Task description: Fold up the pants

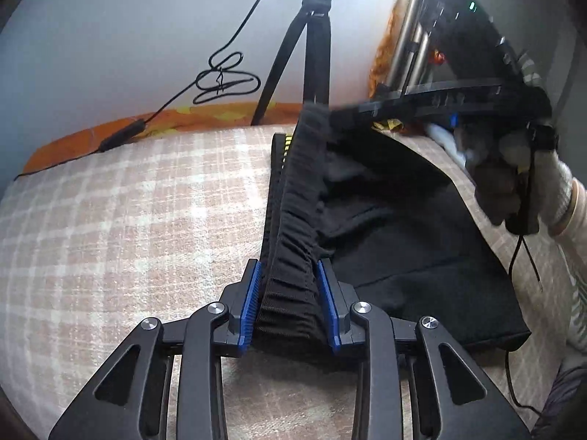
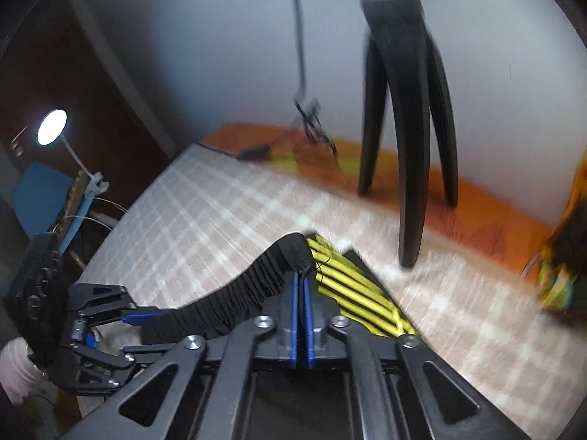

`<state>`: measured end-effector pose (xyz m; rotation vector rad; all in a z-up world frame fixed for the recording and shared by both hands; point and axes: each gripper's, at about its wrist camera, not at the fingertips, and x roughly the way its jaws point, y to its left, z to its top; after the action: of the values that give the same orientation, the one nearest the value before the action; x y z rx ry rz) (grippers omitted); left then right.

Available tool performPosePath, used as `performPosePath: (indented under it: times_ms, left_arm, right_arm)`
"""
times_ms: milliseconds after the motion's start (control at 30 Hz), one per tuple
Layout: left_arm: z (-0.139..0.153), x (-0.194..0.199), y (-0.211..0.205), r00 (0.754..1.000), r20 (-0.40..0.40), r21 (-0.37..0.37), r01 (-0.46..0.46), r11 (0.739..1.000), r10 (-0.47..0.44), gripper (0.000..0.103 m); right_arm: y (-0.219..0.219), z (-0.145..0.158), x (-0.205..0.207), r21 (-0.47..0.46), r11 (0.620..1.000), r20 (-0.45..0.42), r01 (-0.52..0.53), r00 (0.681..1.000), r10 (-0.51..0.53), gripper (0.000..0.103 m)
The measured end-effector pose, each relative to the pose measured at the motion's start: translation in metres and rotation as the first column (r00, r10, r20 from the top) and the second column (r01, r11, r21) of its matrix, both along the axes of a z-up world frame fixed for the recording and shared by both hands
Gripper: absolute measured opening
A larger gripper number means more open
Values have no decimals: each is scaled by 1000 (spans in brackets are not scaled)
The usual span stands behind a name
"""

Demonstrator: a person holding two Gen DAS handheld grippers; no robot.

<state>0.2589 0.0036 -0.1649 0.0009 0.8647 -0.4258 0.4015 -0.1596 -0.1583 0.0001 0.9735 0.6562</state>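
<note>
Black pants [image 1: 396,227] with a ribbed elastic waistband [image 1: 297,212] and yellow side stripes [image 2: 352,293] lie on a checked pink blanket [image 1: 128,220]. My left gripper [image 1: 288,275] is shut on one end of the waistband. My right gripper [image 2: 301,278] is shut on the other end; it also shows in the left wrist view [image 1: 330,110], blurred. The waistband [image 2: 234,300] is lifted and stretched between the two grippers. The left gripper shows in the right wrist view [image 2: 135,321]. The rest of the pants lies folded on the blanket below.
A black tripod [image 1: 312,47] stands at the blanket's far edge by the wall, close to the right gripper. A black cable [image 1: 220,77] hangs along the wall. An orange sheet [image 1: 110,132] borders the blanket. A lamp [image 2: 51,126] and blue chair [image 2: 36,194] stand beside the bed.
</note>
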Motion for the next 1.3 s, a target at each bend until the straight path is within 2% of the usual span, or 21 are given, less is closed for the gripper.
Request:
performPosePath:
  times_ms: [133,167,333,367,400,433,500,567,633,700,733,900,967,1067,1200,1300]
  left_arm:
    - [-3,2,1,999,-4,18,-34,999,34,29]
    - [-5,5,1,999,-15,22,-47,999,47,29]
    - [-5,9,9,995,-34,15,-88,996,89,45]
    - [-3,9,12,995,-39,8,-87,996,87,46]
    - [-1,9,15,995,-48,-1,-83,997,83,46]
    - [2,8,18,996,-48,-6,-82,997,81,48]
    - [11,5,23,996,-43,-8,-72,997,72,51]
    - [20,1,25,998,-38,-26,-56,998,55,52]
    - [31,2,26,999,-47,-55,-27,998,24,57]
    - [44,7,23,999,-49,-88,-6,996,2,60]
    - [50,12,19,998,-55,-93,2,996,-7,63]
    - [67,46,-13,995,-72,-104,64,993,-71,66]
    - [61,63,-26,992,-90,-79,79,994,-86,66]
    - [41,86,-38,985,-149,-63,83,995,-91,66]
    - [17,110,-41,979,-196,-38,50,998,-57,66]
    - [2,123,-42,972,-229,-31,44,999,-50,66]
  right_arm:
    - [1,26,7,-32,999,79,15,997,-13,0]
    - [4,24,12,-44,999,80,26,997,-22,0]
    - [14,-3,21,-143,988,66,60,997,-51,0]
    - [12,-6,19,-150,986,60,75,996,-66,2]
    - [5,-5,15,-144,986,48,87,996,-80,8]
    - [-2,-2,12,-141,985,46,103,994,-97,24]
    - [-23,8,1,-118,979,50,164,986,-159,41]
    - [-48,22,-14,-77,974,47,212,977,-209,44]
    - [-71,32,-35,-56,964,46,261,965,-258,59]
    - [-93,36,-57,-27,950,38,310,950,-309,69]
    - [-105,34,-68,-6,942,14,334,942,-334,71]
    - [-152,9,-102,91,894,-132,439,895,-426,73]
    - [-166,-6,-108,130,869,-193,478,872,-451,73]
    - [-176,-26,-109,139,846,-248,515,845,-473,73]
    - [-181,-41,-113,146,834,-275,533,831,-483,73]
    - [-186,-44,-112,167,830,-262,533,835,-483,74]
